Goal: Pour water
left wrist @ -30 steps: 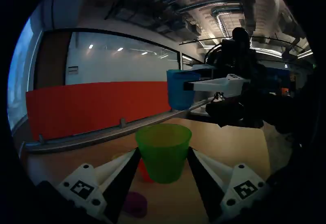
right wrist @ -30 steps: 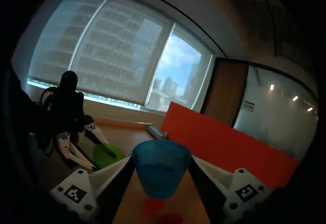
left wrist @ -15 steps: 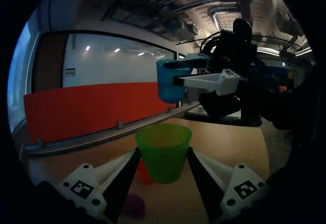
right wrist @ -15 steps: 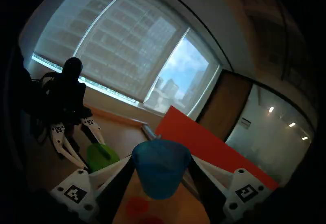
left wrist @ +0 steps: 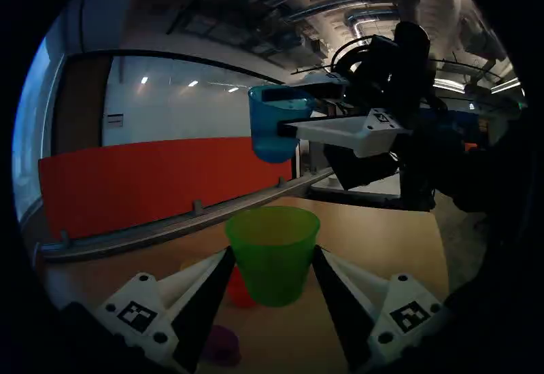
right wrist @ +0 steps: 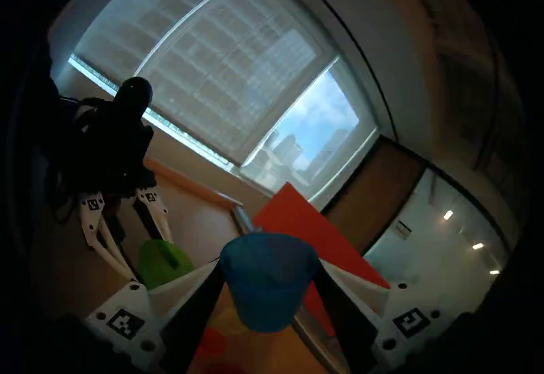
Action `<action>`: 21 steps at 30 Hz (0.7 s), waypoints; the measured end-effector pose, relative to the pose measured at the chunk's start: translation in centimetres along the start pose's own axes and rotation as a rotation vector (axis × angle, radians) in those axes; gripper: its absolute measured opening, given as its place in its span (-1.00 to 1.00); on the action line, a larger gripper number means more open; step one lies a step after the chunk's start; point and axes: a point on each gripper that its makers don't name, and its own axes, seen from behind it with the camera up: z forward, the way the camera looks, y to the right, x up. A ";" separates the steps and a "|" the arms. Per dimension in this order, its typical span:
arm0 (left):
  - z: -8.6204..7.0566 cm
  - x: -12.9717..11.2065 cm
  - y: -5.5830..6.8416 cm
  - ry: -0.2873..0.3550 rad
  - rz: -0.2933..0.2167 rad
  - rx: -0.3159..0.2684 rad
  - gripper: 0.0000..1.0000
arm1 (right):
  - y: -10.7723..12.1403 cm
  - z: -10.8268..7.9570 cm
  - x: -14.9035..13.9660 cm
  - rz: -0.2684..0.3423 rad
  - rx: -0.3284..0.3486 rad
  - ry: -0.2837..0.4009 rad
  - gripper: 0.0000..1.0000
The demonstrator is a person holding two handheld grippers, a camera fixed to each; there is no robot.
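Observation:
My left gripper (left wrist: 272, 265) is shut on an upright green cup (left wrist: 273, 255), held above the wooden table (left wrist: 381, 238). Up and a little left of it, the right gripper (left wrist: 299, 112) holds a blue cup (left wrist: 273, 124), tilted slightly. In the right gripper view my right gripper (right wrist: 268, 282) is shut on that blue cup (right wrist: 268, 280), and the whole view is rolled over. The green cup (right wrist: 162, 262) sits lower left there between the left gripper's white fingers (right wrist: 95, 228). I cannot make out water.
A red cup (left wrist: 238, 289) and a purple one (left wrist: 221, 343) stand on the table below the green cup. An orange panel (left wrist: 156, 177) with a metal rail runs along the table's far edge. A large window (right wrist: 217, 88) lies behind the left gripper.
The right gripper has lifted the blue cup higher and carried it left, nearer above the green cup, rolling as it goes. The green cup has stayed still.

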 end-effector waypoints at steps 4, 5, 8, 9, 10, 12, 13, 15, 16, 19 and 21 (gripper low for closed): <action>0.1 0.1 0.2 0.002 0.002 -0.004 0.63 | 0.3 0.2 0.2 -0.039 -0.005 -0.002 0.81; 0.1 0.1 0.2 0.002 0.002 -0.005 0.63 | 0.3 0.3 0.2 -0.046 -0.006 -0.003 0.82; 0.1 0.0 0.3 0.001 0.004 -0.005 0.64 | 0.5 0.5 0.3 -0.074 -0.006 -0.005 0.82; 0.1 0.0 0.3 0.001 0.004 -0.005 0.64 | 0.5 0.6 0.4 -0.083 -0.006 -0.006 0.81; 0.2 0.0 0.3 0.001 0.005 -0.005 0.63 | 0.5 0.7 0.4 -0.095 -0.006 -0.008 0.81; 0.2 0.0 0.4 0.001 0.006 -0.005 0.63 | 0.6 0.8 0.5 -0.117 -0.006 -0.010 0.82; 0.2 0.0 0.4 0.001 0.006 -0.005 0.63 | 0.6 0.9 0.5 -0.130 -0.006 -0.012 0.82; 0.2 0.0 0.4 0.002 0.006 -0.005 0.63 | 0.6 1.0 0.5 -0.153 -0.007 -0.014 0.81; 0.2 0.1 0.4 0.003 0.005 -0.005 0.64 | 0.7 1.0 0.6 -0.162 -0.007 -0.016 0.82; 0.2 0.2 0.4 0.005 0.004 -0.005 0.63 | 0.7 1.2 0.6 -0.189 -0.008 -0.019 0.81; 0.2 0.2 0.4 0.006 0.004 -0.006 0.63 | 0.8 1.3 0.7 -0.206 -0.009 -0.022 0.81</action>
